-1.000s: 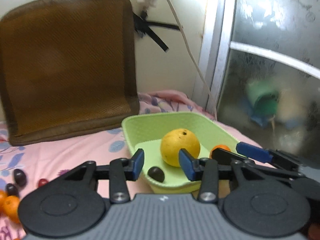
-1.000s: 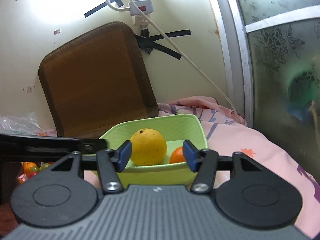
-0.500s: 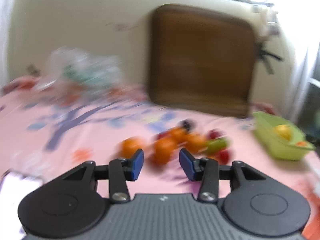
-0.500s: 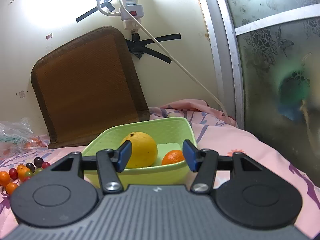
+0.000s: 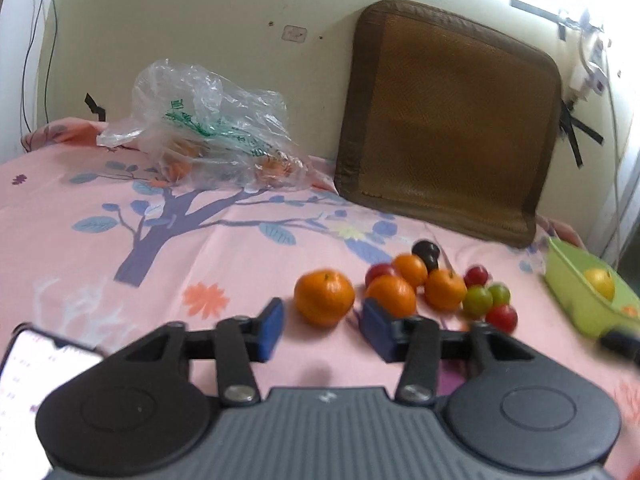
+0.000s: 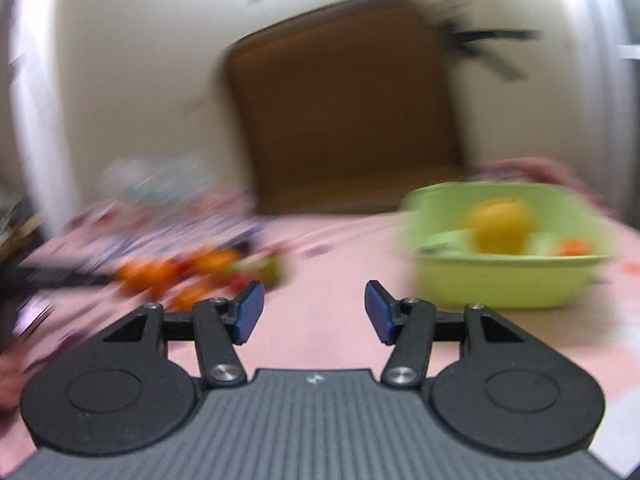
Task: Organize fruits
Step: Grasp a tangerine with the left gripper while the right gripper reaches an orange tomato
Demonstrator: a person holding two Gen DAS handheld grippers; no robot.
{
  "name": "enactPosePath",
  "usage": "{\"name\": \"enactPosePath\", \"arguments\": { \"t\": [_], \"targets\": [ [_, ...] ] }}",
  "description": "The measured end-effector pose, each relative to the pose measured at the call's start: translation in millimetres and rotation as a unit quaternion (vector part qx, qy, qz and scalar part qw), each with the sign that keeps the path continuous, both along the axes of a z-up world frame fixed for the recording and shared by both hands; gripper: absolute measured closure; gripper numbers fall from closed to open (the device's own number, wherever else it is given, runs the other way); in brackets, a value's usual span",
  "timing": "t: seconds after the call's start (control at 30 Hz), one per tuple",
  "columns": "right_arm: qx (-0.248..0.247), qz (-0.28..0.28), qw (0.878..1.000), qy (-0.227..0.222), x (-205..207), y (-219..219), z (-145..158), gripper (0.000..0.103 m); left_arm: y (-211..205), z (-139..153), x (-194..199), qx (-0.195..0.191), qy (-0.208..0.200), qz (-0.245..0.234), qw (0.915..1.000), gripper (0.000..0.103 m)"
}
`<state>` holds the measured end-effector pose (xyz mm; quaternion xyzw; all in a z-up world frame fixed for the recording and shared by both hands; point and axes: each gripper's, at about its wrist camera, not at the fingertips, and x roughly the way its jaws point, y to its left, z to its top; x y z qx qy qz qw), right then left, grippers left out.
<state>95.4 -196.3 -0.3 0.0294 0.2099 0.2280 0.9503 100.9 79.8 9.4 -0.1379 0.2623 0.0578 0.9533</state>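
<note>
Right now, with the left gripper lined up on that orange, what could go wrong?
1. The left gripper is open around the front orange, but another orange sits right by its right-hand finger; closing could nudge the pile.
2. Round fruit on the soft bedsheet may roll if bumped.
3. The right wrist view is badly blurred, so the right gripper is hard to place relative to the green basket.
</note>
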Motion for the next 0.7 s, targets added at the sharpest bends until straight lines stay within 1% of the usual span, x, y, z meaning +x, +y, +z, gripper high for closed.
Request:
{"name": "enactPosePath", "arguments": {
  "t": [0.03, 0.1, 0.2, 0.23, 0.27, 0.3, 0.37, 0.4, 0.43, 0.47, 0.5, 0.53, 0.6, 0.7],
  "targets": [
    [-0.013, 0.028, 0.999, 0.008, 1.6, 16.8, -1.7, 0.045, 1.5, -0.1, 4.3, -0.006, -0.002, 0.006, 1.0000, 0.049],
    [-0.039, 0.068, 0.997, 0.016, 5.8, 44.1, -5.5, 0.045, 5.2, -0.7, 12.9, -0.022, -0.002, 0.013, 0.9997, 0.049],
    [-0.072, 0.097, 0.992, 0.022, 14.1, 74.8, -12.2, 0.045, 11.8, -4.8, 24.4, -0.044, 0.006, 0.031, 0.9985, 0.051],
    [-0.079, 0.101, 0.991, 0.025, 18.5, 81.8, -13.6, 0.045, 13.5, -6.2, 26.9, -0.050, 0.007, 0.034, 0.9981, 0.053],
    [-0.083, 0.102, 0.991, 0.029, 22.7, 87.1, -14.8, 0.045, 15.6, -8.3, 29.2, -0.057, 0.009, 0.037, 0.9976, 0.051],
    [-0.085, 0.101, 0.991, 0.033, 27.5, 91.7, -15.3, 0.045, 17.3, -10.3, 30.5, -0.068, 0.008, 0.037, 0.9970, 0.051],
    [-0.087, 0.098, 0.991, 0.039, 36.8, 96.8, -16.8, 0.045, 17.3, -13.1, 31.9, -0.075, 0.004, 0.032, 0.9967, 0.055],
    [-0.090, 0.100, 0.990, 0.049, 40.9, 99.7, -18.3, 0.048, 15.7, -13.9, 32.4, -0.073, 0.003, 0.027, 0.9969, 0.056],
    [-0.091, 0.097, 0.990, 0.054, 43.2, 100.9, -19.4, 0.049, 13.7, -13.8, 32.6, -0.071, 0.002, 0.022, 0.9972, 0.062],
    [-0.090, 0.097, 0.990, 0.052, 43.1, 100.6, -19.2, 0.053, 12.0, -13.8, 32.3, -0.069, -0.001, 0.017, 0.9975, 0.065],
    [-0.091, 0.098, 0.990, 0.052, 44.0, 100.7, -19.5, 0.061, 10.6, -13.7, 32.0, -0.065, -0.002, 0.017, 0.9978, 0.065],
    [-0.093, 0.100, 0.989, 0.051, 43.5, 100.9, -19.8, 0.065, 10.5, -13.8, 31.9, -0.064, -0.003, 0.017, 0.9978, 0.065],
    [-0.098, 0.100, 0.989, 0.046, 40.0, 102.3, -19.7, 0.067, 12.0, -13.9, 30.4, -0.072, -0.004, 0.017, 0.9973, 0.066],
    [-0.094, 0.093, 0.991, 0.037, 29.9, 95.3, -17.3, 0.068, 14.6, -13.9, 18.7, -0.093, -0.008, 0.018, 0.9955, 0.066]
  ]
}}
